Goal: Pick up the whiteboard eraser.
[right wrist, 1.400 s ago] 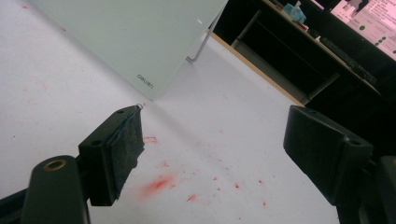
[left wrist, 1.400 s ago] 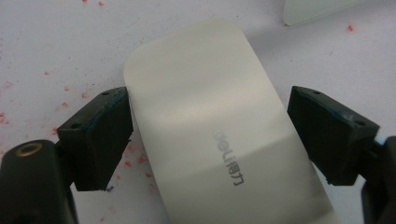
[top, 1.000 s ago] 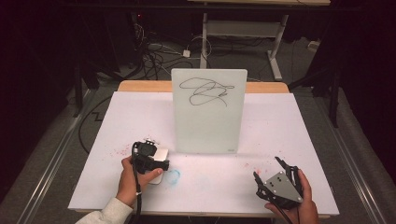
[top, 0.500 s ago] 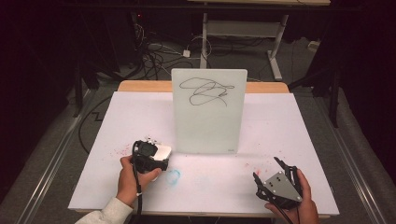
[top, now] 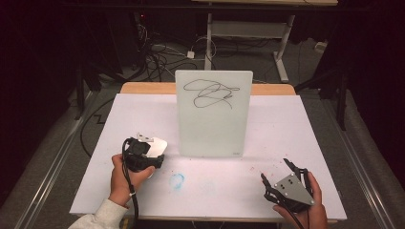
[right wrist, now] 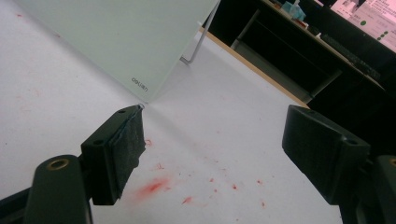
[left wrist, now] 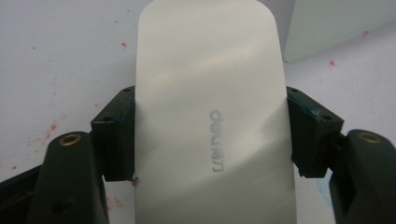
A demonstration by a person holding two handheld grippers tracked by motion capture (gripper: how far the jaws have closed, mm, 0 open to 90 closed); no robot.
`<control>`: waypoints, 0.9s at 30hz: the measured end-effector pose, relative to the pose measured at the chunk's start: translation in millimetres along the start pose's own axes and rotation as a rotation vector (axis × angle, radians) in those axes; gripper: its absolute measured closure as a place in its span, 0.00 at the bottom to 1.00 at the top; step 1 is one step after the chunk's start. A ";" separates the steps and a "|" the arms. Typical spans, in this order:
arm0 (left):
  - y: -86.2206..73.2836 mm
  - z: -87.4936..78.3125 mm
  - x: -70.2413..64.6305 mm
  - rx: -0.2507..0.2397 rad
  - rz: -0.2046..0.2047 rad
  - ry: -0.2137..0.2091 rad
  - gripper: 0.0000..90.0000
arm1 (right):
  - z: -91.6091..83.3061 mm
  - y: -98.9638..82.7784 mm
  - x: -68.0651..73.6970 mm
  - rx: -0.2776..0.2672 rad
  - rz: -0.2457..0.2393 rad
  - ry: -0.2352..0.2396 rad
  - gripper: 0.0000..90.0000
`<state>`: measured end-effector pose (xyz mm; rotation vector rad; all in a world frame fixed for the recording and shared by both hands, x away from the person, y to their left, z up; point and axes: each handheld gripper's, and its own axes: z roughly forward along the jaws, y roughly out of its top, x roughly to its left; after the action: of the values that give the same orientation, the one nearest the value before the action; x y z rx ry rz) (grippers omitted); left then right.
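Observation:
An upright glass whiteboard (top: pixel 213 126) with a black scribble (top: pixel 210 93) stands mid-table. My left gripper (top: pixel 152 151), held in a hand at the front left, is shut on a flat white eraser (top: pixel 155 143) a little above the tabletop. In the left gripper view the eraser (left wrist: pixel 205 56) spans the gap and both pads (left wrist: pixel 116 135) press on its sides. My right gripper (top: pixel 276 171) rests at the front right, open, with nothing between its jaws. The right gripper view looks past the gripper (right wrist: pixel 219 135) at the board's lower corner (right wrist: pixel 116 42).
The white tabletop (top: pixel 296 124) carries a faint blue smudge (top: pixel 176 181) in front of the board and red specks (right wrist: pixel 152 186) near the right gripper. A wire stand (right wrist: pixel 196 46) props the board from behind. Dark floor, cables and desk legs lie beyond the far edge.
The left gripper's jaws have shut on the eraser and the hand has raised it slightly toward the board. The right gripper has stayed put.

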<state>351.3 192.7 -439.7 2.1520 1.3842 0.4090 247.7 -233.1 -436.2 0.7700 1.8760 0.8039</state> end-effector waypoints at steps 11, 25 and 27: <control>4.2 -8.4 -0.7 -0.079 0.085 0.031 0.32 | 0.3 -0.5 -0.9 -0.010 0.016 0.005 0.24; 3.2 -24.3 -6.1 -0.195 0.192 0.052 0.32 | -1.6 2.6 -0.7 -0.034 0.009 0.014 0.24; 3.2 -25.5 -6.6 -0.203 0.202 0.051 0.32 | -1.3 2.2 -1.7 -0.034 0.014 0.016 0.24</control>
<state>337.5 192.7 -417.0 2.1309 1.1031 0.6567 247.6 -233.4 -433.2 0.7586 1.8679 0.8514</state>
